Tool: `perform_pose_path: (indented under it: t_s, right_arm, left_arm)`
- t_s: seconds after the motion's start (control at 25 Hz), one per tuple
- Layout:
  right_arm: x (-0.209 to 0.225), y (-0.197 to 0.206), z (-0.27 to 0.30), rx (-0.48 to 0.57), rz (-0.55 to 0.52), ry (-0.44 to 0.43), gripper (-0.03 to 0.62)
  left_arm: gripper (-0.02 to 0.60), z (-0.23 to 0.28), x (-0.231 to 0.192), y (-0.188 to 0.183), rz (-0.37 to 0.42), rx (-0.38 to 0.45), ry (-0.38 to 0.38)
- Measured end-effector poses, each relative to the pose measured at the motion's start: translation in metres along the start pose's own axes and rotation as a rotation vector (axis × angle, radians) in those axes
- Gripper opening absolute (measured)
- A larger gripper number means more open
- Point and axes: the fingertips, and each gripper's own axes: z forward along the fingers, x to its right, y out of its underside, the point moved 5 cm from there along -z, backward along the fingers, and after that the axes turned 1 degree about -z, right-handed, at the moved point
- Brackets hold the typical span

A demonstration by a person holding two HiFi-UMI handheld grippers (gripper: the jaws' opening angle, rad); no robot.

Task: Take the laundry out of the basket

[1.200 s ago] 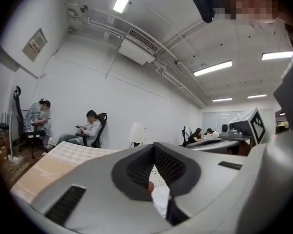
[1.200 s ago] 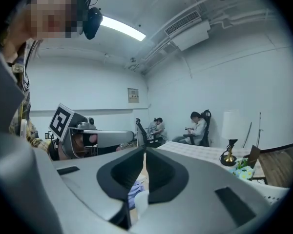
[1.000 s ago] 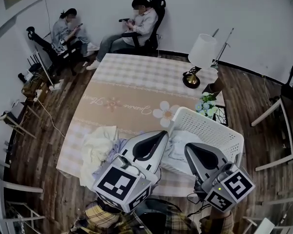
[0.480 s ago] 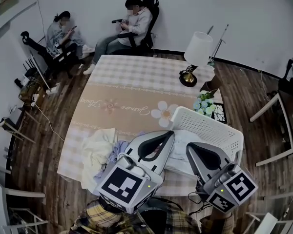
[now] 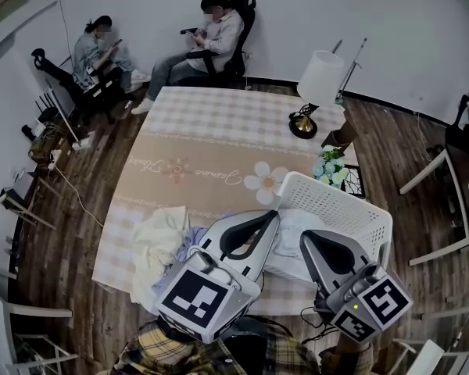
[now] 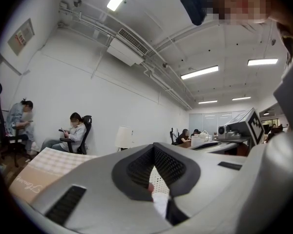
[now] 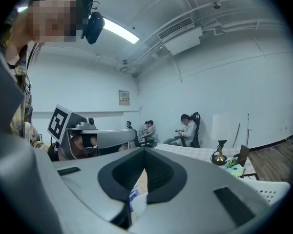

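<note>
Grey left tongs (image 5: 270, 214) closed, right tongs (image 5: 306, 236) closed, both empty, near white basket (image 5: 338, 200)

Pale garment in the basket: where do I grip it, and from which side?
Take the pale garment by a bunched fold near its middle, coming down through the open top of the basket; its perforated walls look likely to block a sideways reach. The right claw seems nearest, but it is shut and would have to open first.
</note>
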Motion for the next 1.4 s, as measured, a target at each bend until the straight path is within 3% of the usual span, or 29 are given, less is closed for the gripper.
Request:
perform_pose_path:
  t_s: [0.44, 0.68, 0.96, 1.04, 1.2, 1.32, 1.4]
  right_arm:
    - [-0.007, -0.001, 0.005, -0.014, 0.015, 0.063, 0.015]
    - [-0.013, 0.002, 0.001, -0.020, 0.030, 0.141, 0.015]
    - [0.011, 0.005, -0.019, -0.072, 0.005, 0.235, 0.017]
    - [0.020, 0.009, -0.024, -0.106, -0.018, 0.244, 0.017]
    - [0.047, 0.019, -0.035, -0.168, -0.035, 0.205, 0.028]
    - [0.069, 0.032, -0.043, -0.227, -0.023, 0.126, 0.033]
    - [0.084, 0.042, -0.046, -0.281, -0.036, 0.058, 0.073]
  left_arm:
    - [0.026, -0.005, -0.009, 0.003, -0.008, -0.030, 0.054]
    - [0.026, -0.009, -0.011, 0.011, -0.002, -0.080, 0.117]
    - [0.028, 0.011, -0.001, 0.023, 0.031, -0.166, 0.176]
    - [0.029, 0.023, 0.004, 0.026, 0.071, -0.175, 0.194]
    - [0.041, 0.054, 0.016, 0.031, 0.139, -0.206, 0.193]
    - [0.051, 0.081, 0.025, 0.038, 0.144, -0.253, 0.164]
    - [0.062, 0.100, 0.030, 0.043, 0.149, -0.285, 0.139]
